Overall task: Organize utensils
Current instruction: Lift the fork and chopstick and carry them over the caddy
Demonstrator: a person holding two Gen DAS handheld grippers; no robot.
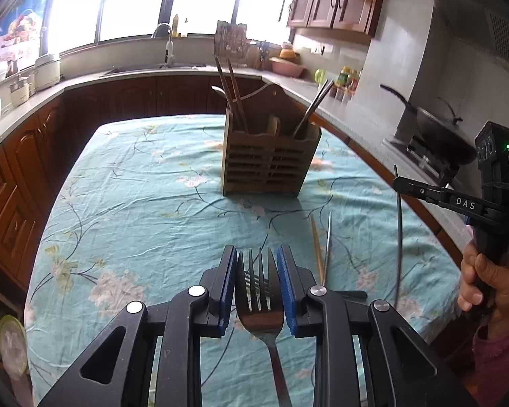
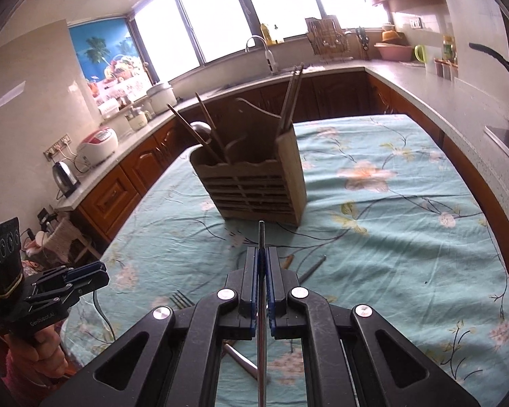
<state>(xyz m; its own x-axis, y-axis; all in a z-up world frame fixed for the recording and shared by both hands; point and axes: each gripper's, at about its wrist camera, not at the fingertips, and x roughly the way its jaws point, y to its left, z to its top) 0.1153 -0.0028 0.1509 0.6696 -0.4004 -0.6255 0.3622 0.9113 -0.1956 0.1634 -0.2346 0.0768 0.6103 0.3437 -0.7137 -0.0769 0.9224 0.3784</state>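
I see the tablecloth [image 1: 146, 183] is turquoise with pale pink flowers and dark thin branches; the utensil holder [image 1: 268, 166] is brown wood with slats; the fork [image 1: 261, 308] is silver metal; my left gripper [image 1: 257, 288] is black with blue pads [image 1: 285, 291]; the cabinets [image 1: 20, 176] are reddish-brown.

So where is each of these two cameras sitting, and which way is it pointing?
Left wrist: rides on the left gripper, looking along its fingers at the fork they flank and the wooden utensil holder; the right gripper and its hand show.
Right wrist: rides on the right gripper, shut on a thin metal rod, facing the holder; the left gripper shows.
Shared: holder, floral tablecloth, window.
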